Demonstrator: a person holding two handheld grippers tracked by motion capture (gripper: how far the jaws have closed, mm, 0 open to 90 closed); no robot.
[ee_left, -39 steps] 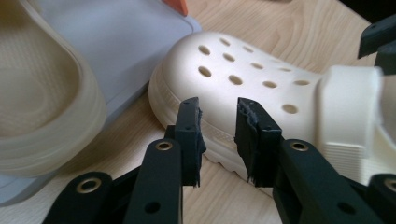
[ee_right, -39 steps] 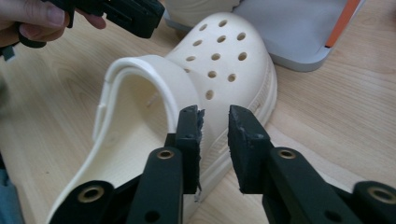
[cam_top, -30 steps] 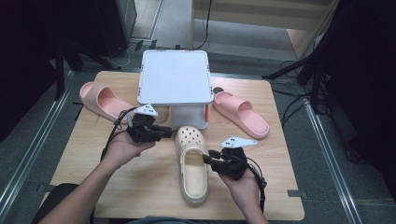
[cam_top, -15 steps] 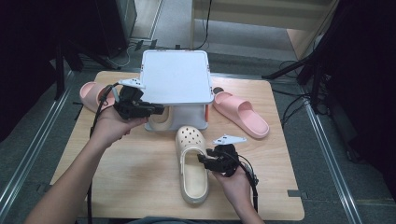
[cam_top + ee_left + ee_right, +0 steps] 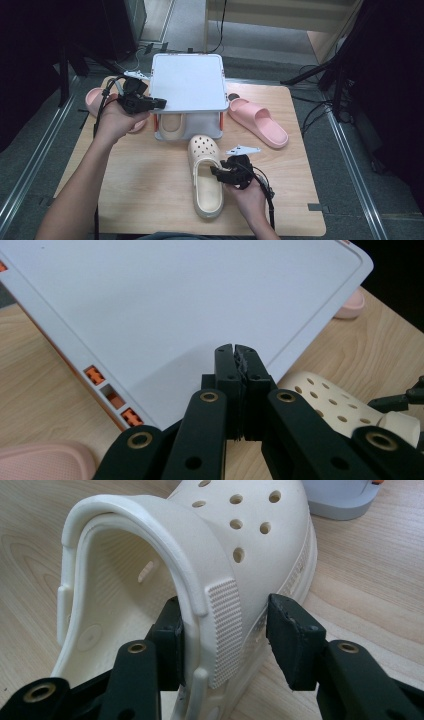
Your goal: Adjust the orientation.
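A cream clog (image 5: 205,172) lies on the wooden table, toe pointing at a white shelf (image 5: 187,85). My right gripper (image 5: 216,171) straddles the clog's (image 5: 235,530) right side wall. In the right gripper view (image 5: 225,625) one jaw is inside the shoe. The other stands off the outer wall after the jaws have just been opening. My left gripper (image 5: 161,103) hovers at the shelf's left front edge. Its jaws (image 5: 235,352) have just been closing and are shut with nothing between them, above the shelf top (image 5: 175,305).
A second cream clog (image 5: 172,127) sits under the shelf. One pink slipper (image 5: 260,122) lies to the right of the shelf, and another pink slipper (image 5: 92,97) lies behind my left hand. Bare table (image 5: 140,185) spreads to the left of the clog.
My left hand has risen and moved from in front of the shelf to its left front edge, and its jaws have come together. My right gripper has shifted slightly toward the clog's side wall.
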